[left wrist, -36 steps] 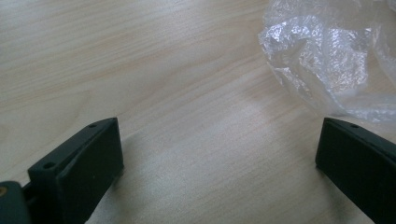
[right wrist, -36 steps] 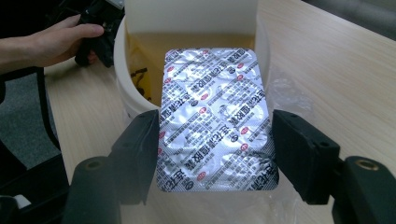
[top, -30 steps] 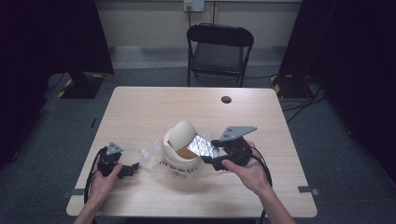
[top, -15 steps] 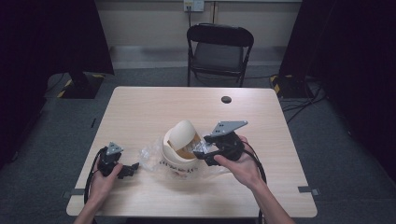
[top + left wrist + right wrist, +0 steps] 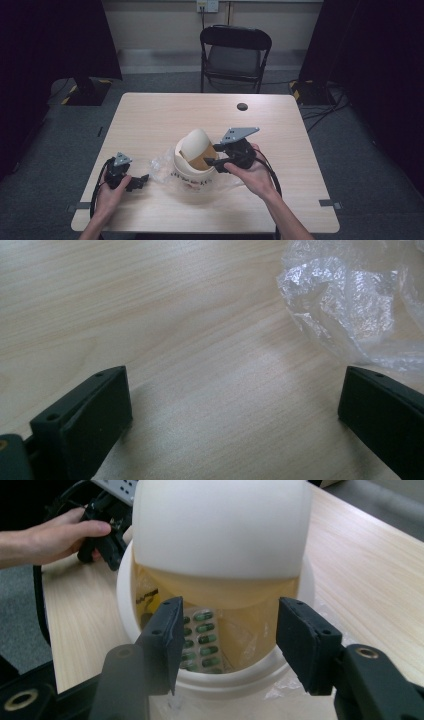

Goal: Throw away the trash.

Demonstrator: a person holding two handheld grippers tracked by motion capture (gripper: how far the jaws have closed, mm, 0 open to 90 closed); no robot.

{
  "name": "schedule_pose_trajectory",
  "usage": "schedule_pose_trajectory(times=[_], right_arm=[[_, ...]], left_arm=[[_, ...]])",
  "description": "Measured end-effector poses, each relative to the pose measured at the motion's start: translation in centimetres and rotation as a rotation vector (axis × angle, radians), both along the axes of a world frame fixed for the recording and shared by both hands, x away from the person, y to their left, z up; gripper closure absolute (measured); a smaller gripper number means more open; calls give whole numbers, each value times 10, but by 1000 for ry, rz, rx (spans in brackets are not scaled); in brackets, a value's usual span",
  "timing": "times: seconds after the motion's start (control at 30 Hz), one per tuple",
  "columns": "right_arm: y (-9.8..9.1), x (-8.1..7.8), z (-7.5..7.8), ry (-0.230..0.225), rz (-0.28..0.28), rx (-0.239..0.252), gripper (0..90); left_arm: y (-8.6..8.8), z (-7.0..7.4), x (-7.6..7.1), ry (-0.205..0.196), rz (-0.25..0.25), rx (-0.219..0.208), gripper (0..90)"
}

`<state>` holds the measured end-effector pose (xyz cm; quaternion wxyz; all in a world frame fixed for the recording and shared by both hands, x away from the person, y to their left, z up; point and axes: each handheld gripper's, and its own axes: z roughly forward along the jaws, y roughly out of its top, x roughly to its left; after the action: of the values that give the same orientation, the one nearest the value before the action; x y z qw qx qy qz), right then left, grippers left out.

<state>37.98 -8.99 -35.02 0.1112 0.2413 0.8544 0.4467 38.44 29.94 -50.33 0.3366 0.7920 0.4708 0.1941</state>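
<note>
We are holding the right gripper (image 5: 227,640), jaws just narrowed yet apart and pinching nothing, over the one swing-lid bin (image 5: 192,181) near the table's six o'clock, one blister pack (image 5: 200,639) lying inside, and should be withdrawing clear of the liner, while the left gripper (image 5: 141,180) is resting spread and empty at eight o'clock beside one plastic wrap (image 5: 345,305).

Blister pack (image 5: 197,640) dropped into bin (image 5: 150,545) (jaws apparently narrowed, empty).
</note>
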Motion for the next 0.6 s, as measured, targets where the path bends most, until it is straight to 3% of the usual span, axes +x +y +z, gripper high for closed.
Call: schedule_pose_trajectory(times=[0.27,0.6], right_arm=[[-9,6,0,2,-30,51,355],[-26,16,1,-27,-135,79,204]], left_arm=[[0,0,0,0,4,-4,1],[0,0,0,0,0,0,1]])
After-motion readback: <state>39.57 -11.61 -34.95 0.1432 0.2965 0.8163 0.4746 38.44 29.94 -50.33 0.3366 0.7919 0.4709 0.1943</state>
